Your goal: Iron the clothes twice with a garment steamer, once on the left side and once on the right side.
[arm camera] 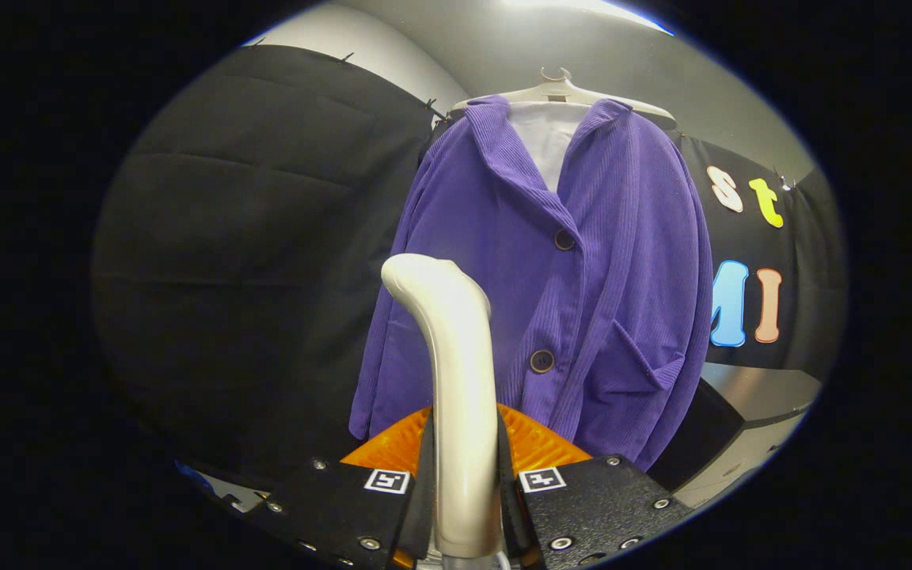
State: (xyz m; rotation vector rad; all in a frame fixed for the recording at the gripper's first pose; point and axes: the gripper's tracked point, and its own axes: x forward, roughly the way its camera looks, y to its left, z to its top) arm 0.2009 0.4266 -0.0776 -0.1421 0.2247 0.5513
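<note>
A purple corduroy jacket (598, 261) with dark buttons hangs on a pale hanger (559, 89) over a white inner layer, beyond the fingers. My gripper (465, 475) is shut on the cream handle of the garment steamer (456, 380), both fingers pressing its sides. The steamer rises between the fingers and curves forward; its head lies over the jacket's left front, below the collar. Whether the head touches the cloth I cannot tell.
Black cloth wall (266, 253) hangs to the left of the jacket and behind it on the right. A grey ledge or table (757, 396) stands low on the right, beside the jacket's hem. Pale wall and ceiling lie above.
</note>
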